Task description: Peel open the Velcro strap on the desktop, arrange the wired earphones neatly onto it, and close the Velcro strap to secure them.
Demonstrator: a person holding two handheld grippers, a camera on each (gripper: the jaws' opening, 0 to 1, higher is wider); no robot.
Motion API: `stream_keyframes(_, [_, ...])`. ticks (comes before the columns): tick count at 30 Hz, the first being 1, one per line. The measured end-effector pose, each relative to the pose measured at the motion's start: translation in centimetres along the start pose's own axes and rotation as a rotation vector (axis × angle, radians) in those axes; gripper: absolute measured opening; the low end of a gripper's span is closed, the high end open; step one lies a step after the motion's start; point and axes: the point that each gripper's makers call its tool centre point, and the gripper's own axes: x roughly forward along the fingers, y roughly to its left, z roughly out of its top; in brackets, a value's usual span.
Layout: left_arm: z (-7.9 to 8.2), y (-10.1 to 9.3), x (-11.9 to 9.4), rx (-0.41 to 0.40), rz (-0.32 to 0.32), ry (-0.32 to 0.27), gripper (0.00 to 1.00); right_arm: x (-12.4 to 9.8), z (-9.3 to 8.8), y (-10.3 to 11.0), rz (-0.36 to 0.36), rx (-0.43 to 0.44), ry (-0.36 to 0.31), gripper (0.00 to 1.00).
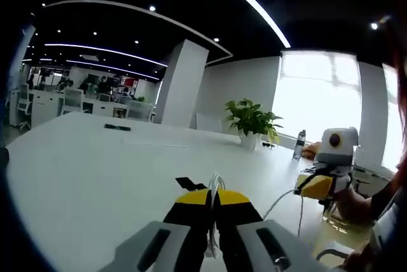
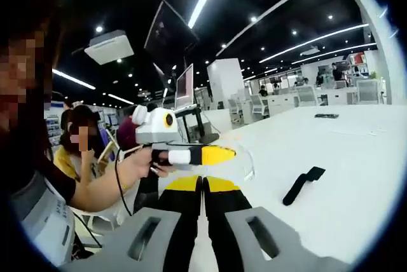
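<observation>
- Left gripper view: the left gripper [image 1: 214, 197] is keeping its yellow-tipped jaws pressed together on a loop of the wired earphones [image 1: 216, 181], whose thin white cable is rising just above the tips.
- Just beyond those tips, the black Velcro strap [image 1: 189, 183] is lying flat on the white desktop [image 1: 89, 170], partly hidden behind the jaws.
- Out toward the right edge of the desktop, the right gripper [image 1: 316, 185] is hovering in a person's hand, with white cable hanging below it.
- Near the far edge, a potted plant [image 1: 252, 121] and a water bottle [image 1: 299, 145] are standing.
- Right gripper view: the right gripper [image 2: 203, 186] is holding its jaws together; whether cable is between them I cannot tell.
- Beyond its tips the left gripper [image 2: 219, 154] is pointing right, with clear-white cable [image 2: 248, 165] curving off its tip.
- To the right, the Velcro strap [image 2: 303, 185] is lying on the desktop [image 2: 356, 170], apart from both grippers.
</observation>
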Motion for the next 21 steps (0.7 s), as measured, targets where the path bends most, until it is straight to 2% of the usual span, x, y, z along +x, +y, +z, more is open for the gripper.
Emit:
stream_keyframes(5, [-1.2, 0.4, 0.3, 0.011, 0.033, 0.056, 0.06, -0.7, 1.6, -1.4, -0.029, 0.005, -0.045, 0.05])
stream_keyframes(8, [-1.8, 0.5, 0.5, -0.010, 0.027, 0.075, 0.06, -0.6, 2.0, -1.7, -0.020, 0.015, -0.035, 0.05])
stream_keyframes(14, [-2.7, 0.7, 1.3, -0.079, 0.003, 0.093, 0.06, 0.1, 1.1, -1.3, -0.021, -0.052, 0.043, 0.05])
stream_keyframes(16, [-2.9, 0.7, 1.5, -0.100, -0.007, 0.095, 0.06, 0.7, 0.1, -1.6, -0.033, -0.090, 0.091, 0.05])
stream_keyframes(21, [-3.3, 0.8, 1.6, -0.148, -0.030, 0.086, 0.06, 2.4, -1.2, -2.1, -0.006, -0.059, 0.136, 0.05])
